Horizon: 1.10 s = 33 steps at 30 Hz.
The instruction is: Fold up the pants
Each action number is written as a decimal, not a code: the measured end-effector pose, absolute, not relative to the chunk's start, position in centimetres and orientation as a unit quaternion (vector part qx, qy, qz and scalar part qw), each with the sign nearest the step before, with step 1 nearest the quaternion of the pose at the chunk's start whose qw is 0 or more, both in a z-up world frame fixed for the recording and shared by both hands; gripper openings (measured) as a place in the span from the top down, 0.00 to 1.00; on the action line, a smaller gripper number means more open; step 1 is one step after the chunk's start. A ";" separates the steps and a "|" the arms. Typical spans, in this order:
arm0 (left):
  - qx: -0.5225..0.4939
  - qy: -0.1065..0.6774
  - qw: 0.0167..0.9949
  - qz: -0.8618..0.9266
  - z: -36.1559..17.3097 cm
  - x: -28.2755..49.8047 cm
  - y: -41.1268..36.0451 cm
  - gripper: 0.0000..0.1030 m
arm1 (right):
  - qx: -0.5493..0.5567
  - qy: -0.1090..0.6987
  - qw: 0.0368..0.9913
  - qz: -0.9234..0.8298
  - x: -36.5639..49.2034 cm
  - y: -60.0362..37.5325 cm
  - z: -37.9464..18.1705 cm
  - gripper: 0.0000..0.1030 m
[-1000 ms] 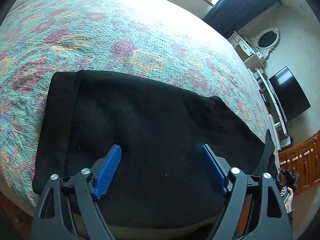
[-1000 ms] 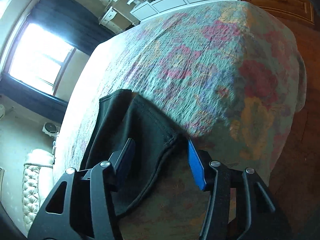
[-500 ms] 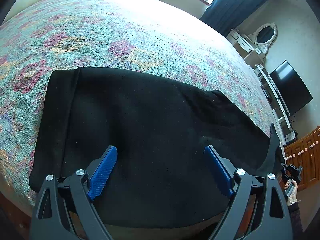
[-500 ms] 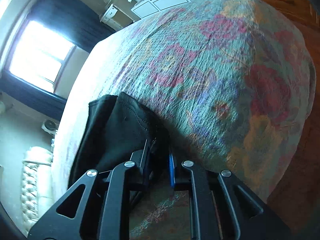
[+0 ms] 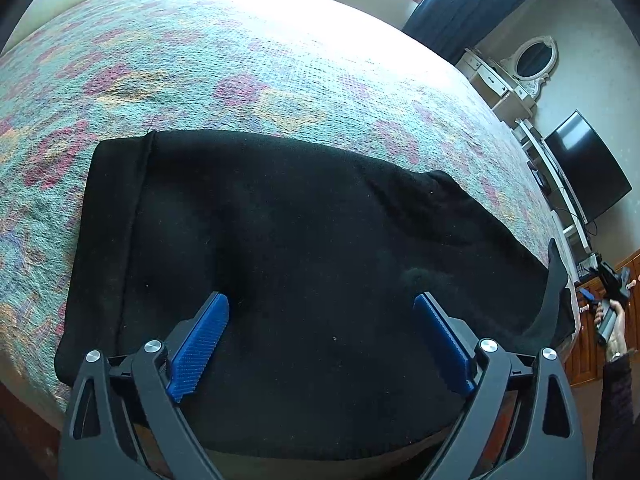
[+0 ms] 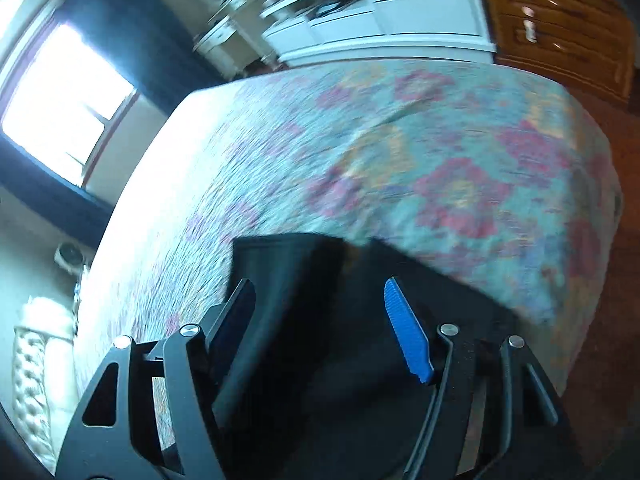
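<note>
Black pants (image 5: 300, 240) lie flat across the near part of the flowered bedspread (image 5: 280, 80), waistband at the left. My left gripper (image 5: 320, 298) hovers over their near edge; its jaws are opening wide, with nothing pinched between the blue pads (image 5: 200, 336). At the pants' right end a flap of cloth (image 5: 554, 280) stands up. In the blurred right wrist view, my right gripper (image 6: 318, 284) is over that end of the pants (image 6: 288, 272). Its jaws are opening, with dark cloth below and between them but no pad pressing on it.
A person's hand (image 5: 614, 320) holds the other gripper at the bed's right corner. Beyond the bed are a white dresser with an oval mirror (image 5: 534, 56), a dark TV (image 5: 584, 164), wooden drawers (image 6: 560, 20) and a bright window (image 6: 60, 100).
The right gripper closed on the pants' edge, then let go, opened, and pulled back and up. The left gripper's jaws spread a little wider; it stayed where it was.
</note>
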<state>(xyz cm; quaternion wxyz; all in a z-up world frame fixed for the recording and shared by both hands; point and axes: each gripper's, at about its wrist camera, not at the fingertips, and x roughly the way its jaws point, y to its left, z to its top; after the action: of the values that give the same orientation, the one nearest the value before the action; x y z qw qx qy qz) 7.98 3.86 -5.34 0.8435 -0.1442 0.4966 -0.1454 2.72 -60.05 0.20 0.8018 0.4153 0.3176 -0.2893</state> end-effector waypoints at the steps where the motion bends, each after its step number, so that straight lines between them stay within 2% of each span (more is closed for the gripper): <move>1: -0.145 0.497 0.843 -0.146 -5.4 8.0 3.9 0.10 | 0.396 0.337 0.805 -0.284 5.4 -59.2 0.3 0.35; 7: -0.167 0.498 0.838 -0.148 -5.5 8.2 4.5 0.10 | 0.298 0.447 0.779 -0.324 17.4 -55.9 -2.3 0.35; 12: -0.179 0.499 0.835 -0.151 -5.6 8.3 4.9 0.10 | 0.259 0.499 0.743 -0.364 20.4 -55.6 -5.1 0.36; 14: -0.179 0.498 0.835 -0.152 -5.6 8.3 4.9 0.10 | 0.259 0.493 0.745 -0.367 20.1 -55.7 -5.0 0.53; 16: -0.177 0.498 0.835 -0.151 -5.5 8.3 4.8 0.10 | 0.274 0.479 0.759 -0.346 19.1 -56.1 -4.4 0.82; 18: -0.173 0.499 0.836 -0.150 -5.5 8.3 4.7 0.10 | 0.323 0.451 0.772 -0.311 17.4 -57.0 -3.6 0.94; 23: -0.172 0.499 0.837 -0.147 -5.4 8.3 4.6 0.10 | 0.400 0.354 0.805 -0.258 9.1 -58.5 -0.1 0.94; 27: -0.172 0.497 0.838 -0.143 -5.4 8.2 4.5 0.10 | 0.459 0.288 0.803 -0.247 0.4 -60.2 0.3 0.94; 33: -0.158 0.496 0.843 -0.137 -5.3 8.2 3.5 0.10 | 0.542 0.273 0.747 -0.271 -8.1 -62.3 -5.8 0.94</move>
<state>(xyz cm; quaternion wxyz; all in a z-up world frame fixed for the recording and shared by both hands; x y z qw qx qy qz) 8.21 3.49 -5.29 0.8427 -0.1577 0.4960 -0.1374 -8.05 -62.30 -5.78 0.7470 0.5421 0.2735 -0.2708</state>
